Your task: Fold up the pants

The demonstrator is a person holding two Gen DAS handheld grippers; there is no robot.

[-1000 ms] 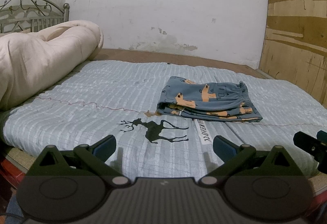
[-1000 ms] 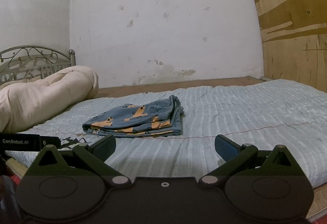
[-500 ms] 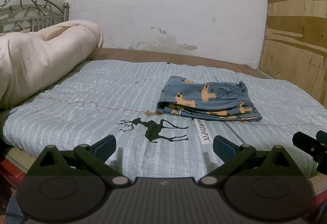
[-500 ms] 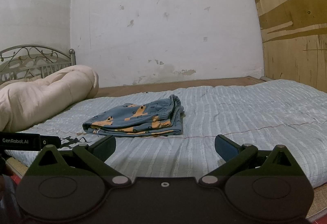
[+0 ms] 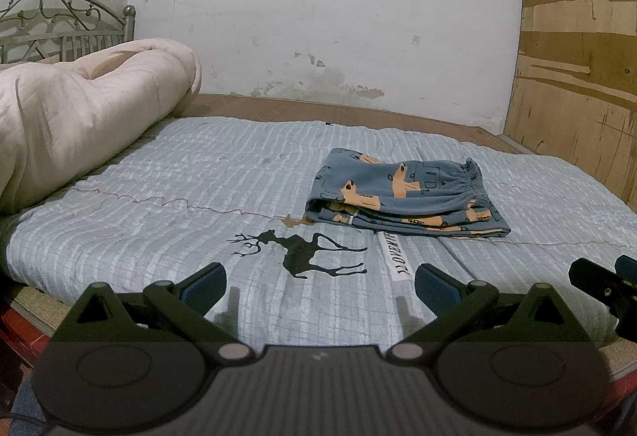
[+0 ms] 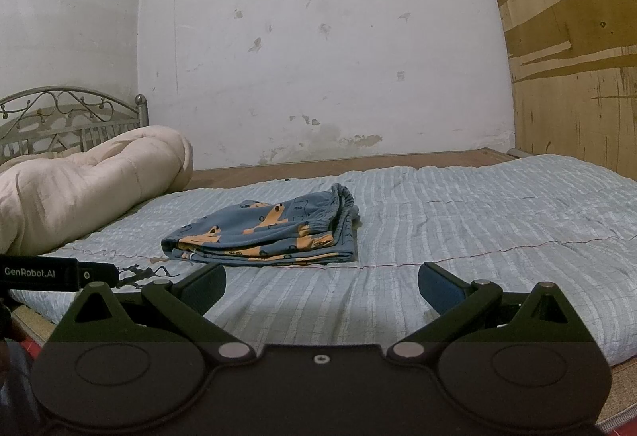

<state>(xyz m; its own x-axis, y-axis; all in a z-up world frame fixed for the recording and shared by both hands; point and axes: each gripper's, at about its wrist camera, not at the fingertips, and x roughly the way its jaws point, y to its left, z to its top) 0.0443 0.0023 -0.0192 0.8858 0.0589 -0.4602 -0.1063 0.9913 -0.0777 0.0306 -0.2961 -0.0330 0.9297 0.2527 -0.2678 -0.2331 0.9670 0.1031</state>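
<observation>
Left wrist view showed the pants (image 5: 402, 201) lying as a compact stack of several layers on the pale blue bed cover (image 5: 199, 197), right of centre and a little beyond the printed deer (image 5: 302, 251). Their gathered waistband sat on the right side of the stack and the rounded fold faced left. I judged the folding finished, since the layers were squared up and nothing trailed loose; the bundle sat in the open middle of the cover, well apart from the rolled cream quilt (image 5: 79, 121) at the far left, probably so it had flat room to lie on.

My left tongs (image 5: 320, 282) hung above the near edge of the bed with the jaws spread wide, holding nothing and touching nothing, well short of the pants. From the right wrist view, the right tongs (image 6: 322, 284) were the same: jaws wide apart, empty, held above the near edge, with the pants (image 6: 266, 233) ahead and to the left of them. I read both as drawn back from the work, clear of the cloth, so as not to disturb the stack.
</observation>
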